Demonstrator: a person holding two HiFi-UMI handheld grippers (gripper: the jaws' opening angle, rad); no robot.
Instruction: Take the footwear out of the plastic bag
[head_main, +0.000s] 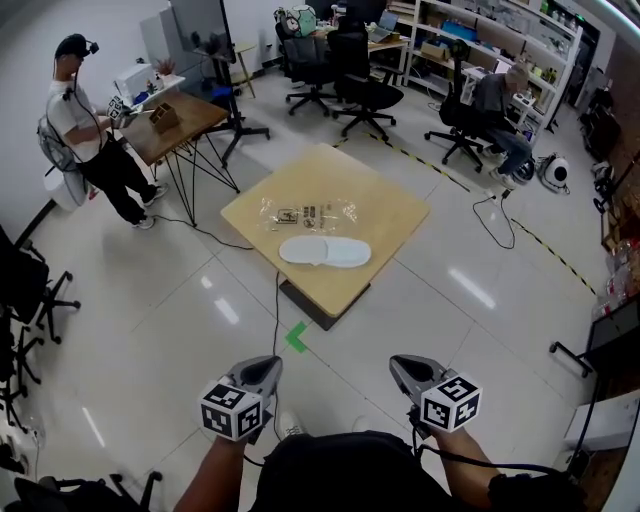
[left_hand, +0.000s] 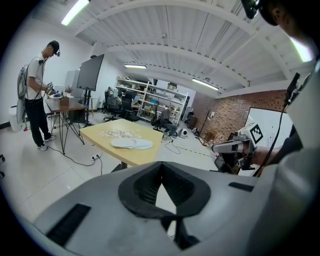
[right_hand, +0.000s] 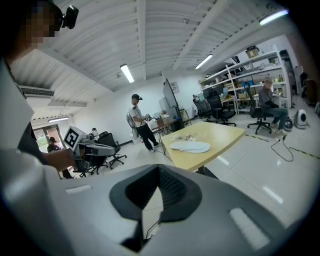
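Fingers of the left gripper (head_main: 262, 372) and right gripper (head_main: 400, 366) are closed on nothing, well apart from the counter (head_main: 395, 215). White slippers (head_main: 325, 251) are seen at 6 o'clock of the plastic bag (head_main: 308, 211), seemingly out; no regrasp is needed.

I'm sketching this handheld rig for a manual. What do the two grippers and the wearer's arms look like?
The left gripper and right gripper have smooth grey shells, their tongs lined with ribbed black pads. Each carries a white cube printed with black square markers. A black cable trails from the right one. The person wears a black top, forearms uncovered.
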